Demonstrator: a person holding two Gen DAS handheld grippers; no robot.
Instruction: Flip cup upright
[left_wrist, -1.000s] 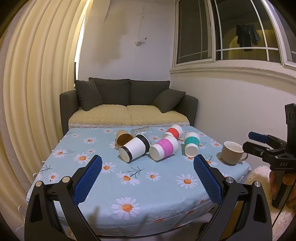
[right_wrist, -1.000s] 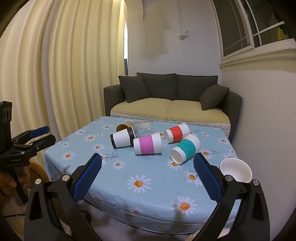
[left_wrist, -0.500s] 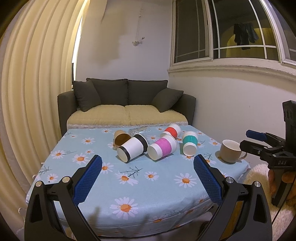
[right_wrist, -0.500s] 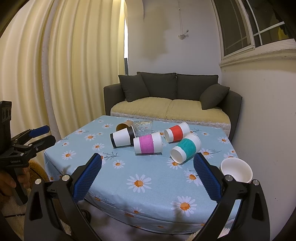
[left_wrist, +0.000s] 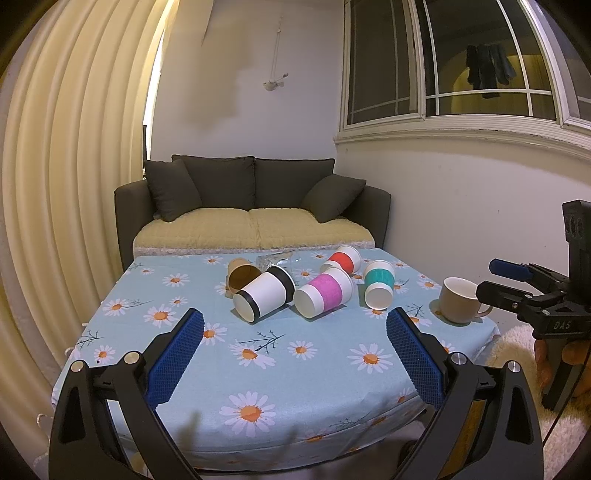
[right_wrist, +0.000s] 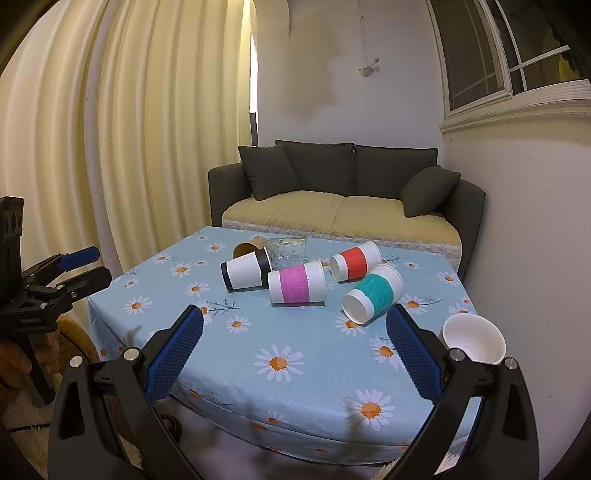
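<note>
Lying toppled mid-table, the teal-banded cup (right_wrist: 373, 295) could be rolled off the right edge if nudged sideways by the right gripper (right_wrist: 295, 354) or left gripper (left_wrist: 295, 358), both held spread and empty.

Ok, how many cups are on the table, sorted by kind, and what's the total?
Paper cups lying on their sides: 5 (black-banded, pink, red, teal, plain brown)
Clear glass, tipped over: 1
Ceramic mug, upright: 1
Total: 7
</note>
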